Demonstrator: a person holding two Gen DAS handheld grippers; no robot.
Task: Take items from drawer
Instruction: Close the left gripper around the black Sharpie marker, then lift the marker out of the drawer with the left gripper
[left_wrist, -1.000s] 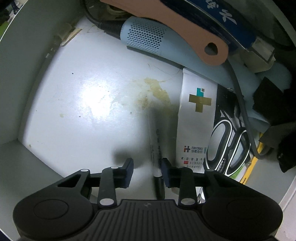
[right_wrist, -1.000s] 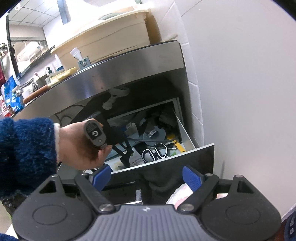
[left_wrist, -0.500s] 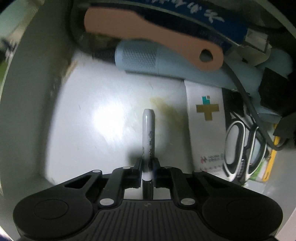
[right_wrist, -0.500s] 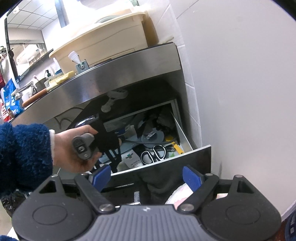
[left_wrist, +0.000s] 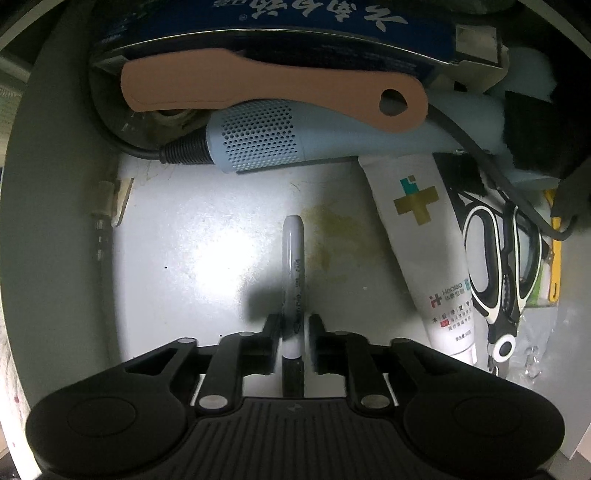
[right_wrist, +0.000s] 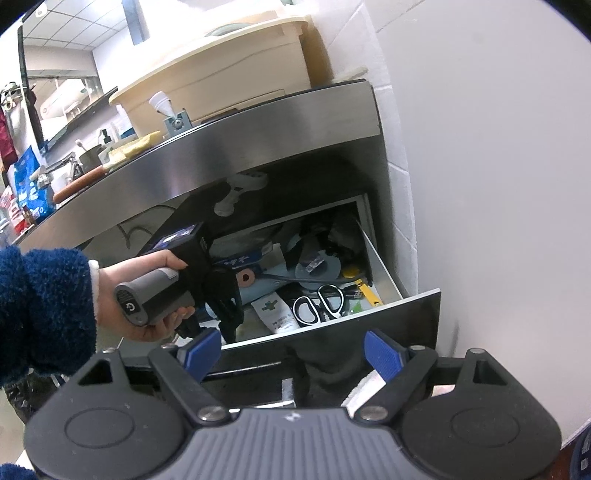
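marker: grey-white barrel (left_wrist: 293, 266), printed text, dark cap end, pointing away over drawer floor (left_wrist: 207, 236)
left hand-held gripper (left_wrist: 293, 334): clenched on marker near cap
right hand-held gripper (right_wrist: 291, 352): fingers spread, nothing between, outside drawer front
nearby: white tube (left_wrist: 421, 243) just right of marker, scissors (left_wrist: 498, 269) beyond it, pale-blue hair dryer (left_wrist: 332, 136) across back, pink handle (left_wrist: 273, 92) on it
floor: yellow stain (left_wrist: 332, 232) beside marker

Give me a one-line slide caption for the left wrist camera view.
Left gripper shut on a grey marker above the stained drawer floor, beside a white tube and scissors.
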